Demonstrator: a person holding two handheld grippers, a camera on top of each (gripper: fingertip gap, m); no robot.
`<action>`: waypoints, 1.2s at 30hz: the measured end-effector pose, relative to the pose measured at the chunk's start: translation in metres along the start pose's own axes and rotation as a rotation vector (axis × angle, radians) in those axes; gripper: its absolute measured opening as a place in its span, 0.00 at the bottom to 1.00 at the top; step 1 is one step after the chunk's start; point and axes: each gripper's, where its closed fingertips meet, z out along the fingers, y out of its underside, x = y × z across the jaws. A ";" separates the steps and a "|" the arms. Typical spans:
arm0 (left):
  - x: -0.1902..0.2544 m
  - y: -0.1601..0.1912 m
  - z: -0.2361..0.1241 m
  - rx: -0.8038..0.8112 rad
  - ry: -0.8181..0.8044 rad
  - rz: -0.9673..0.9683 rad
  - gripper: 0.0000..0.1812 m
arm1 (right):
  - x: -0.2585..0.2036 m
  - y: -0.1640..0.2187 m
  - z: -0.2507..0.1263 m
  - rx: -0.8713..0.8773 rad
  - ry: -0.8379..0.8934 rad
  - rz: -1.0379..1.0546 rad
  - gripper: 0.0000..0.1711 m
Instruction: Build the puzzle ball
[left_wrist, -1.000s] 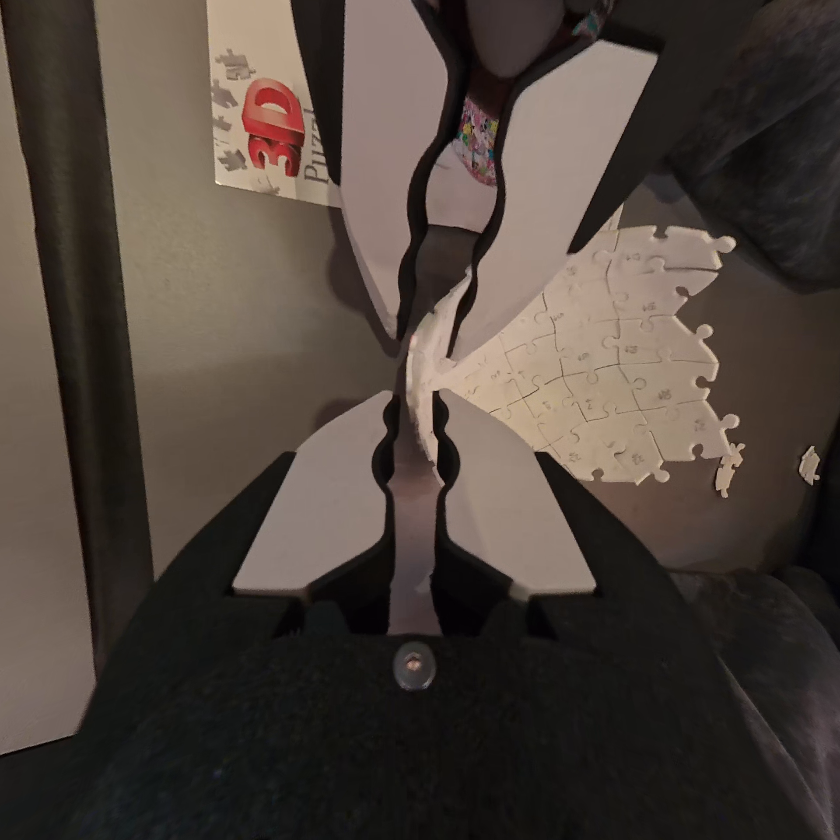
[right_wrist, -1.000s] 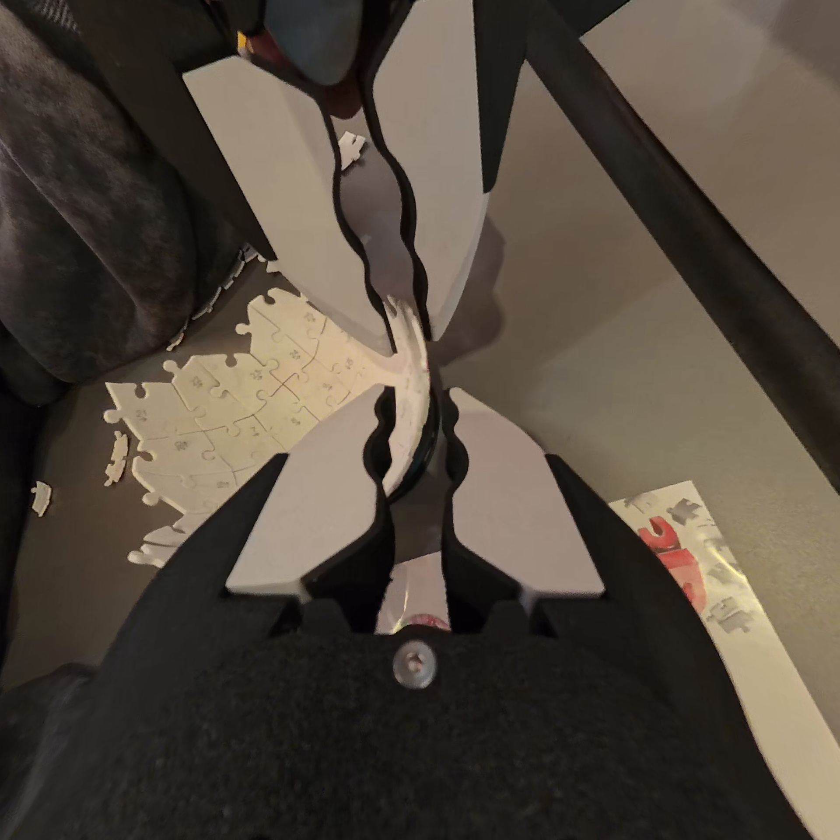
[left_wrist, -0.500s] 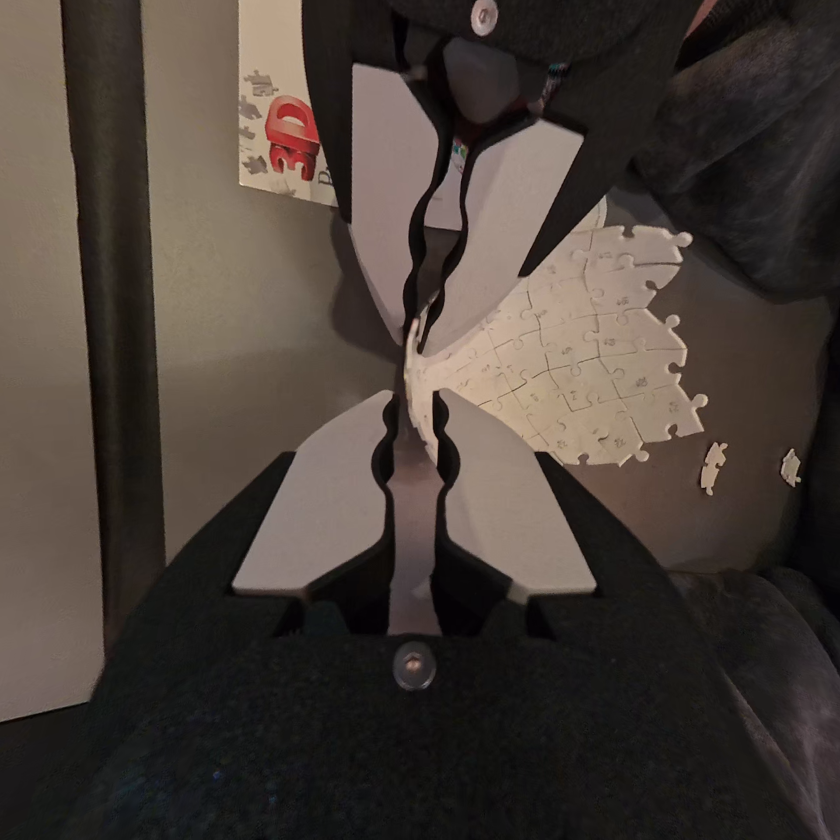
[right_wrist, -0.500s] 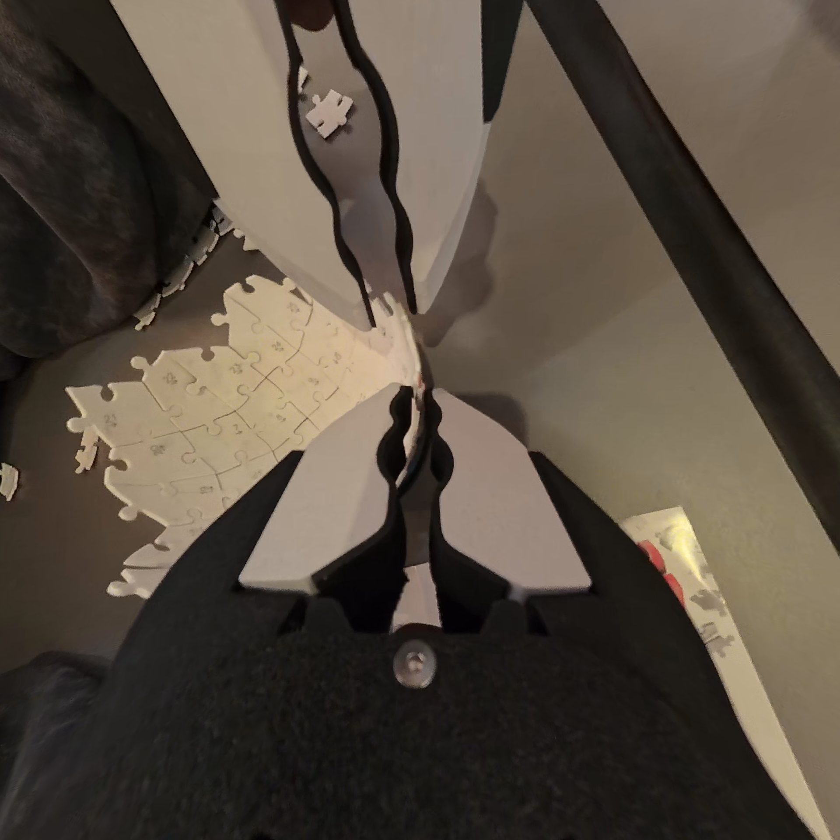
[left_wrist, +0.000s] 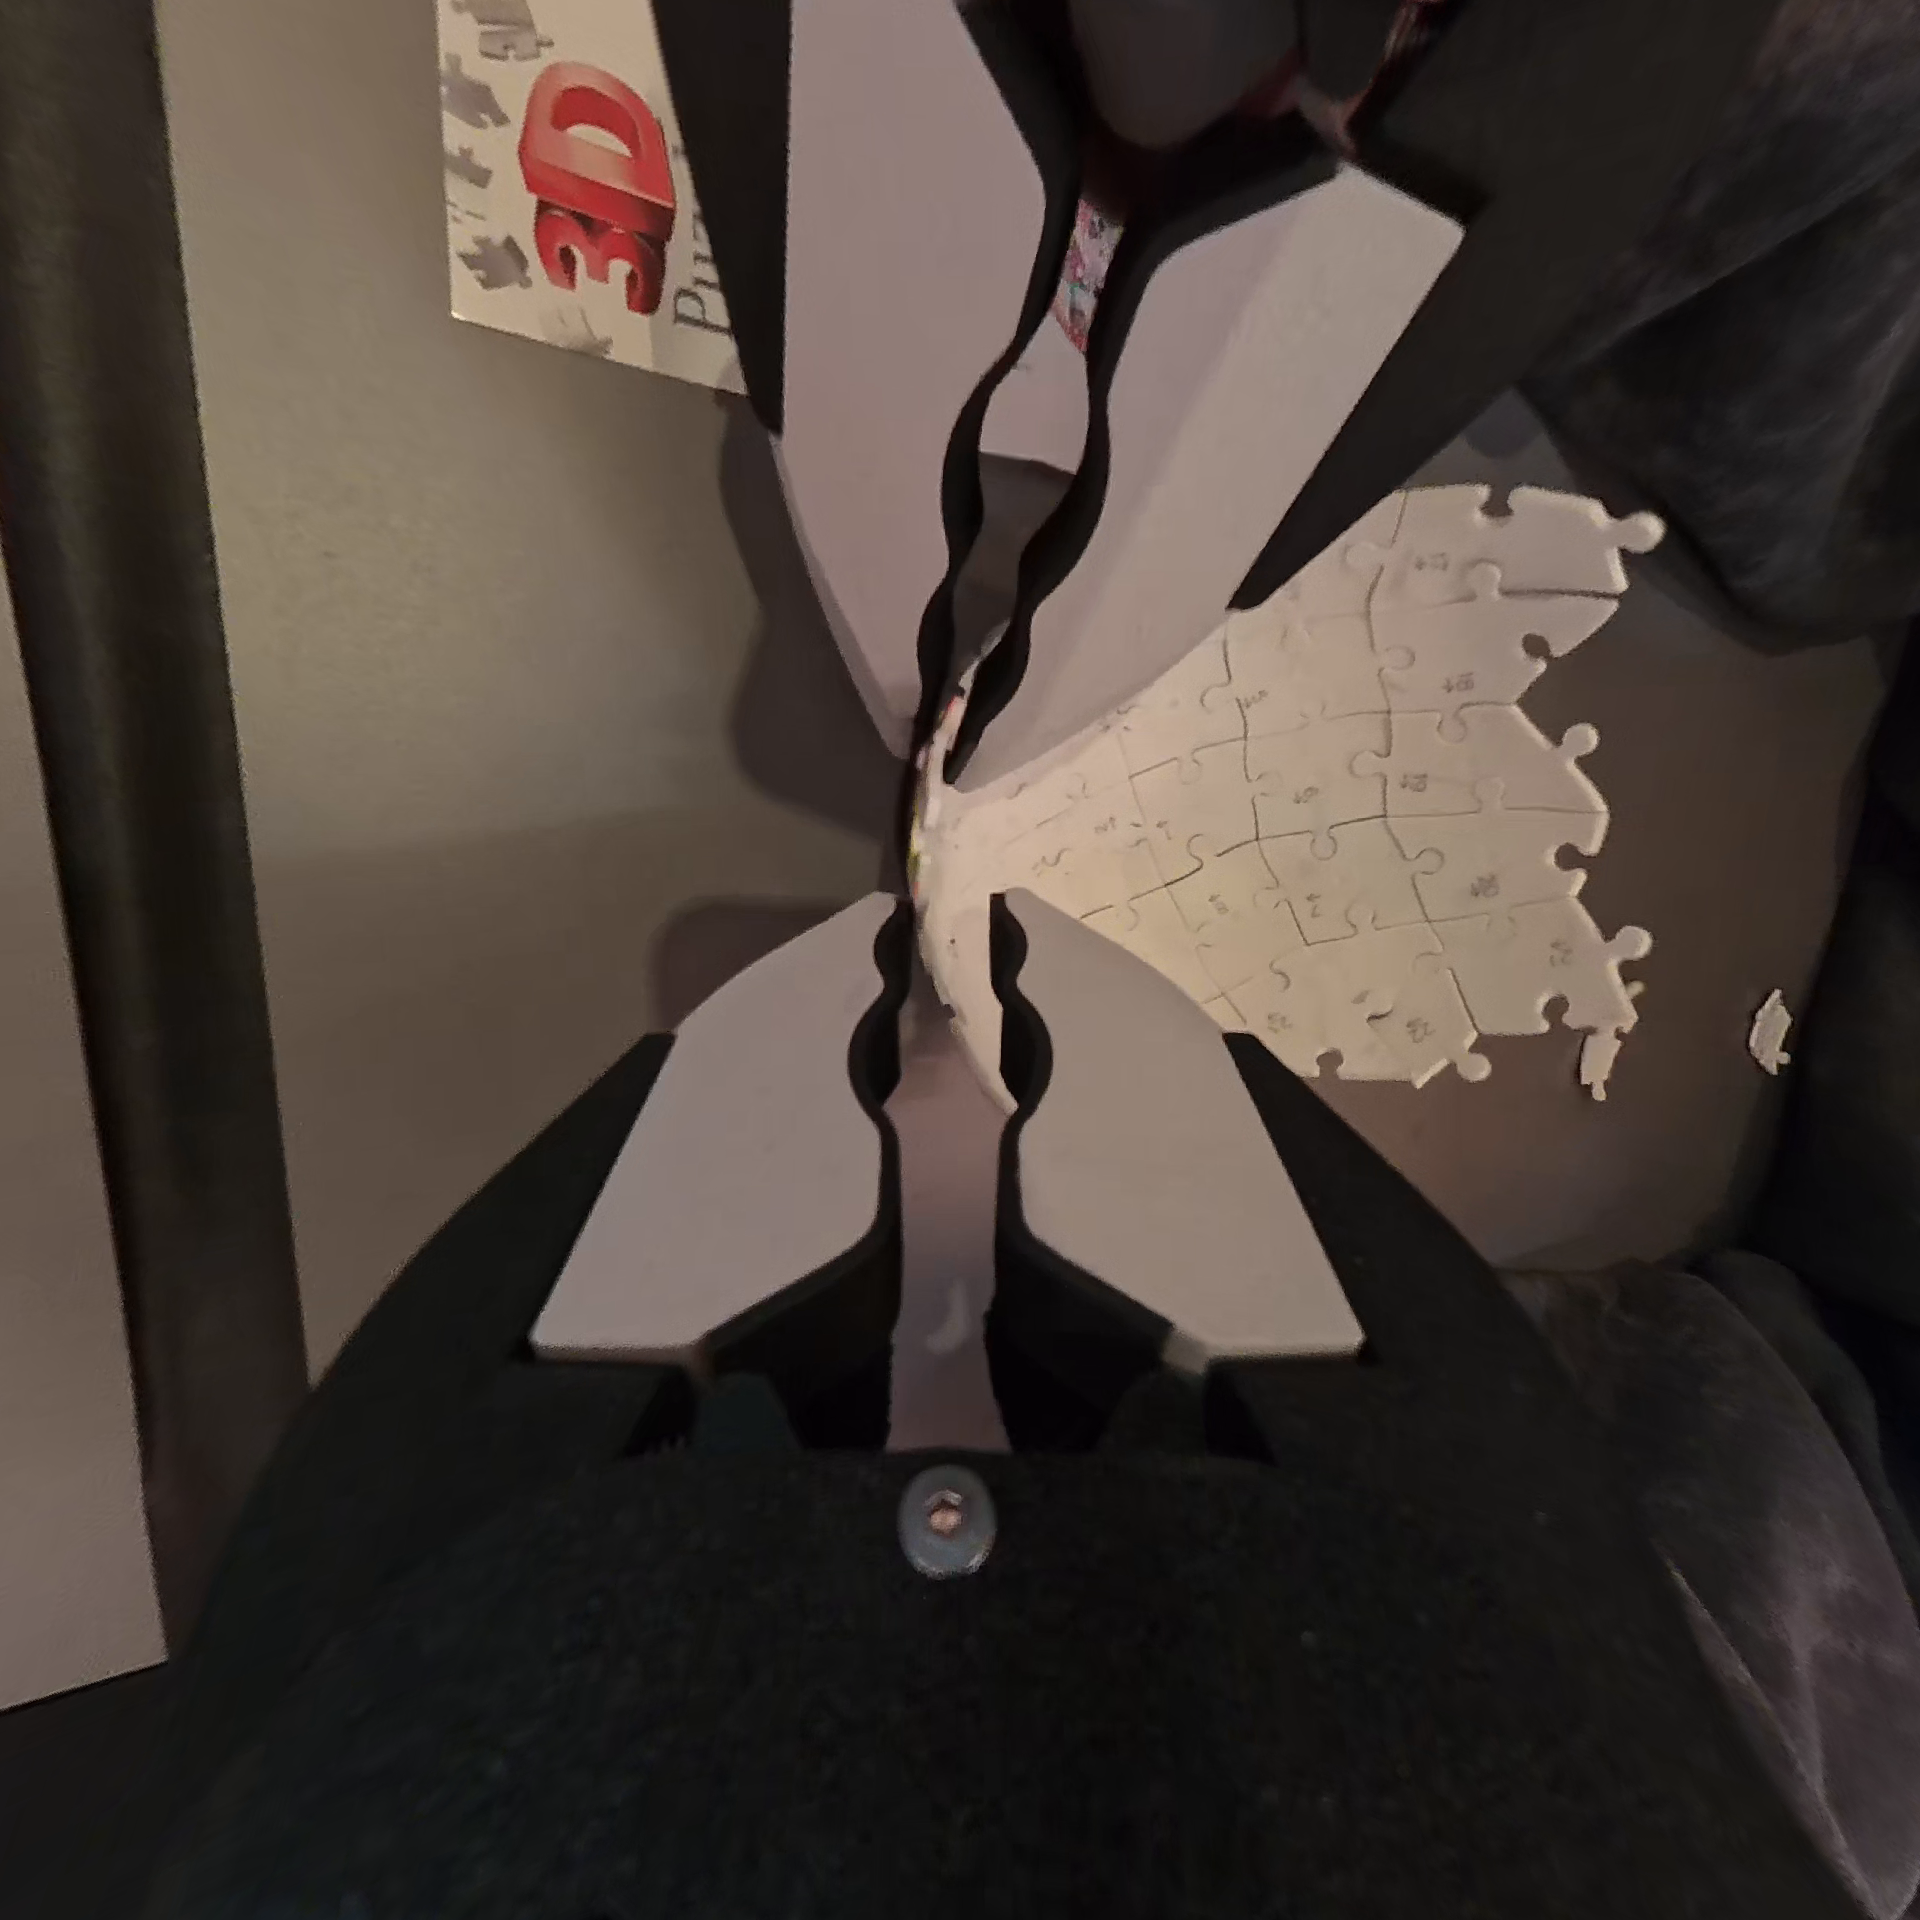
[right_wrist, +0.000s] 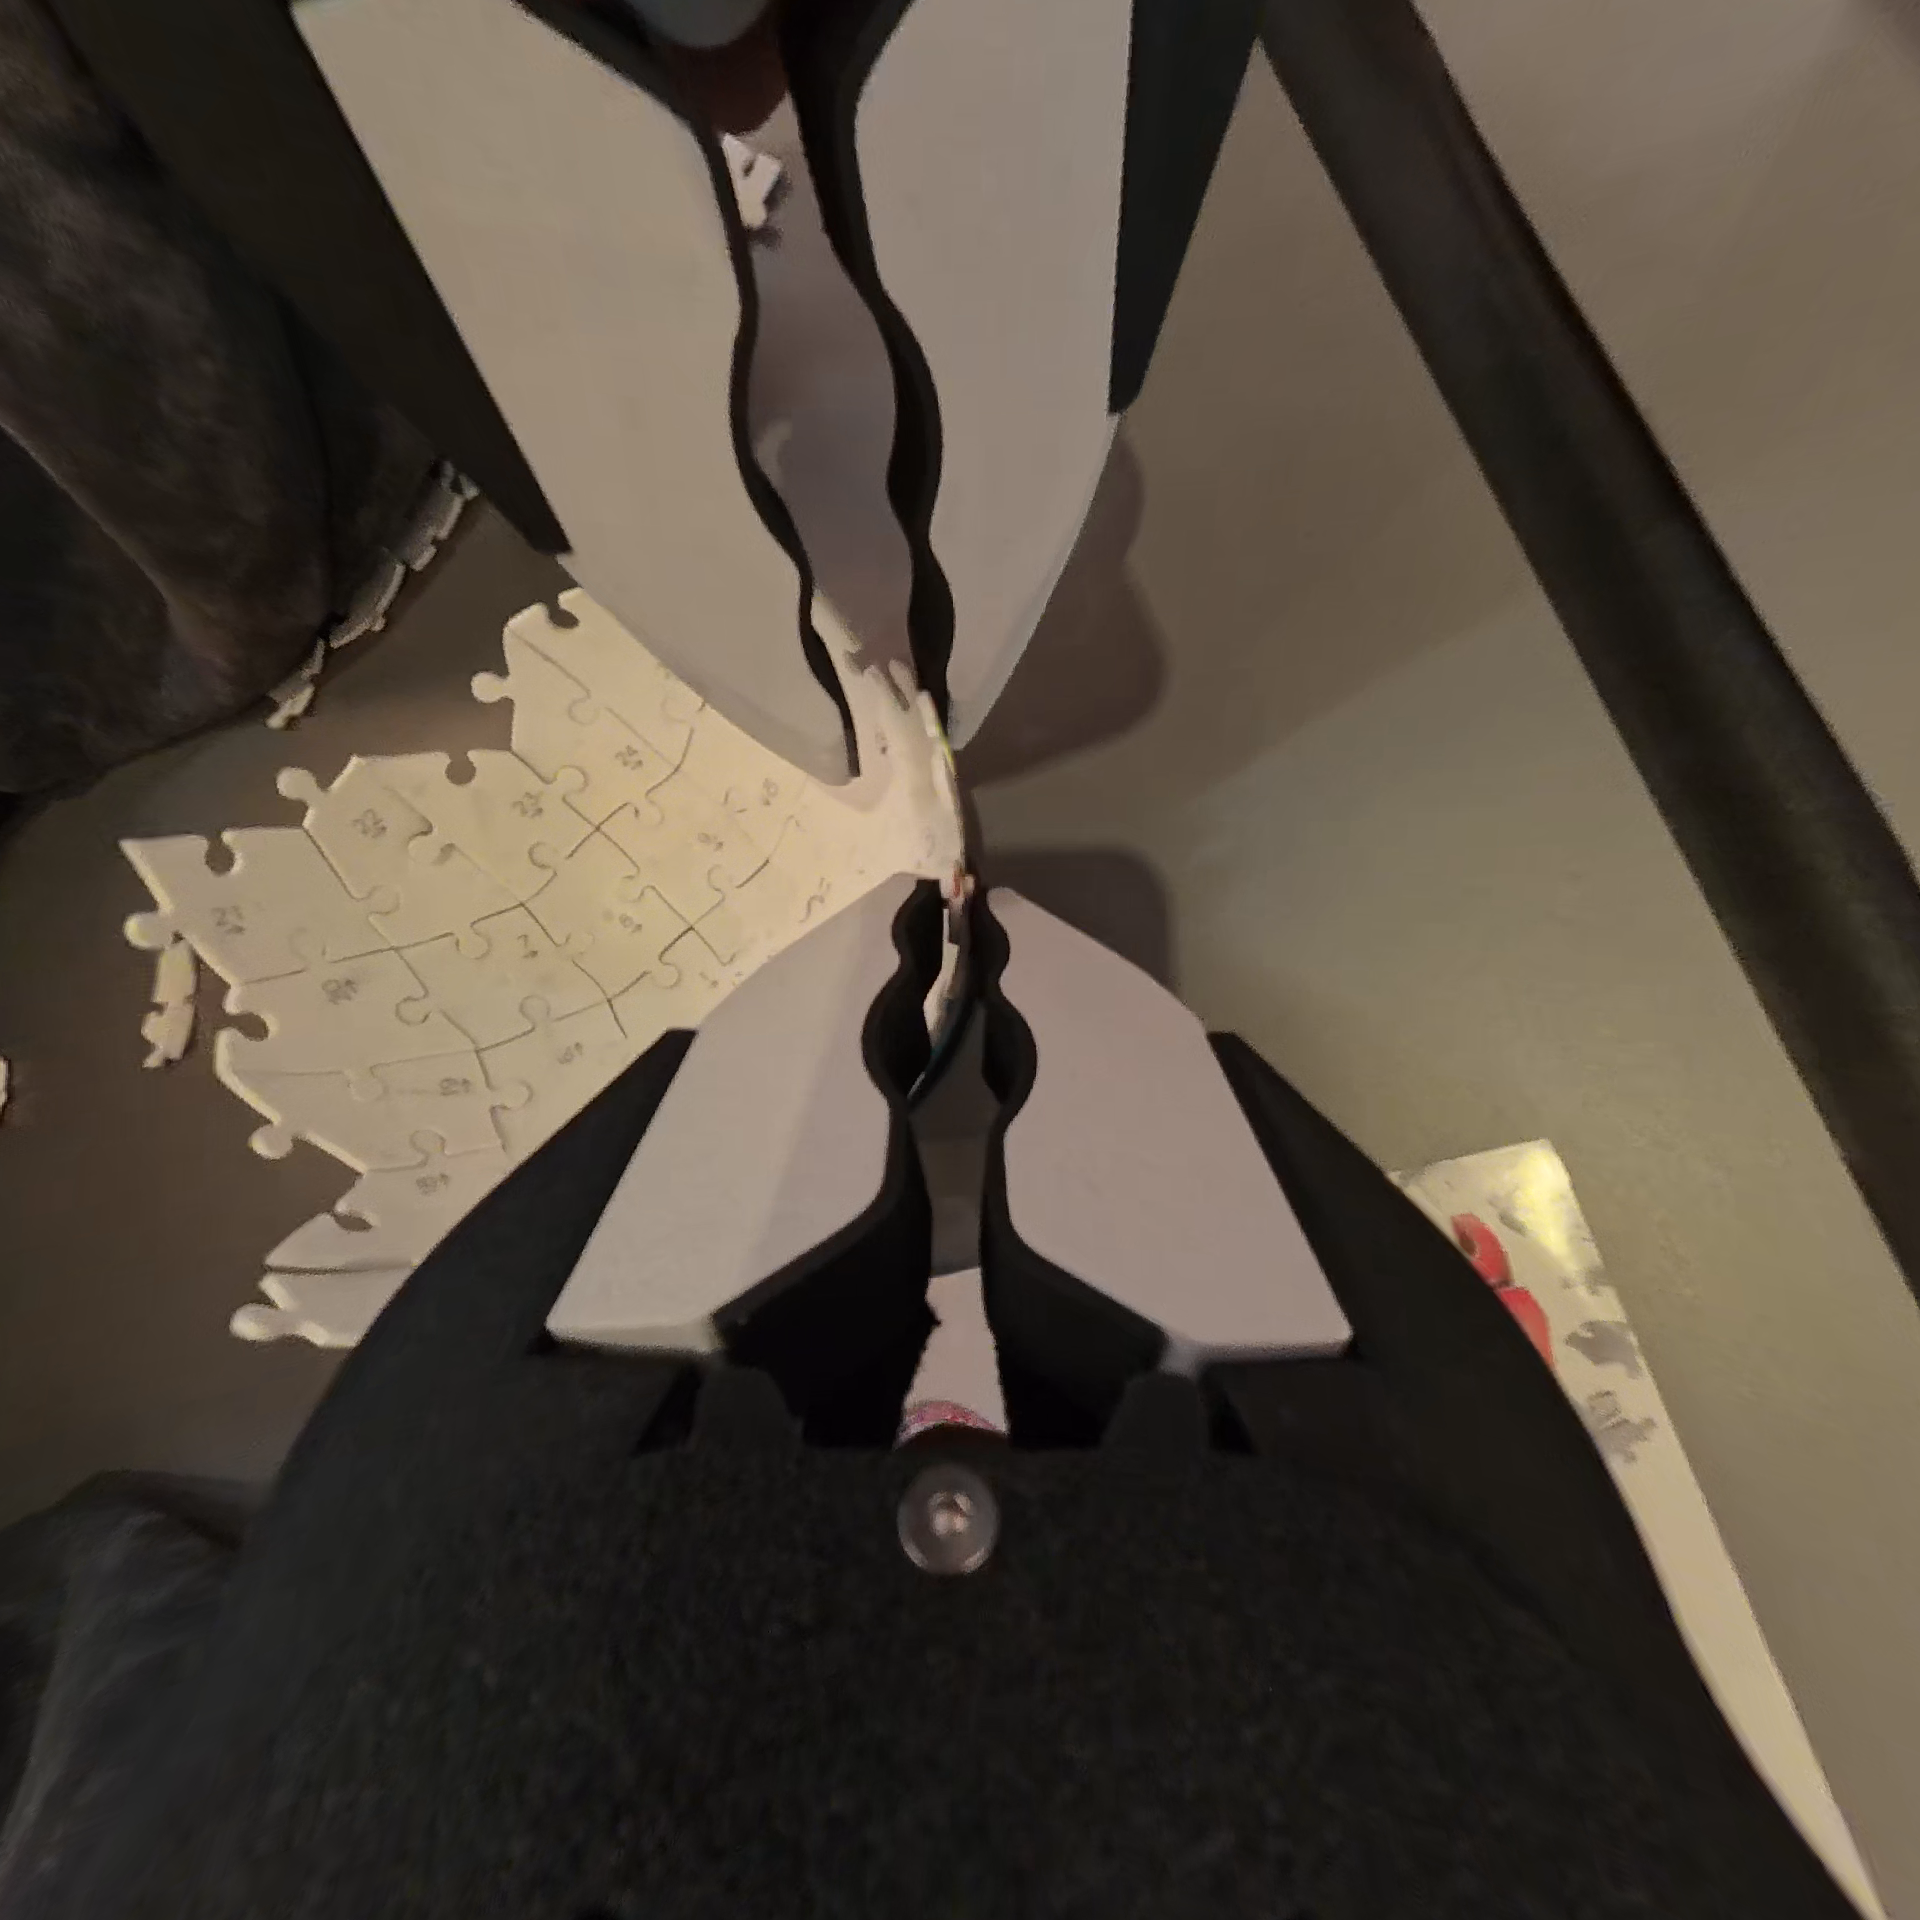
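Both of your grippers meet tip to tip on one edge of the curved puzzle sheet (left_wrist: 1351, 821), held above the grey table (left_wrist: 468, 675). Your left gripper (left_wrist: 951, 914) has its jaws narrowed onto the sheet's rim, and your right gripper (right_wrist: 951, 904) pinches the same rim from the opposite side. Two loose pieces (left_wrist: 1766, 1031) lie near the sheet's far edge. A printed leaflet (left_wrist: 561, 197) lies well apart, beside a dark bar (left_wrist: 114, 727).
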 end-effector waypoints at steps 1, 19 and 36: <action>0.000 0.000 0.000 0.004 0.001 -0.002 0.07 | 0.000 0.001 0.001 -0.011 -0.003 0.007 0.03; -0.002 -0.003 -0.004 0.030 0.001 -0.013 0.07 | 0.005 -0.009 -0.009 0.031 0.126 -0.104 0.03; -0.005 -0.002 -0.004 0.034 -0.003 -0.020 0.07 | 0.001 -0.007 -0.015 0.030 0.101 -0.095 0.12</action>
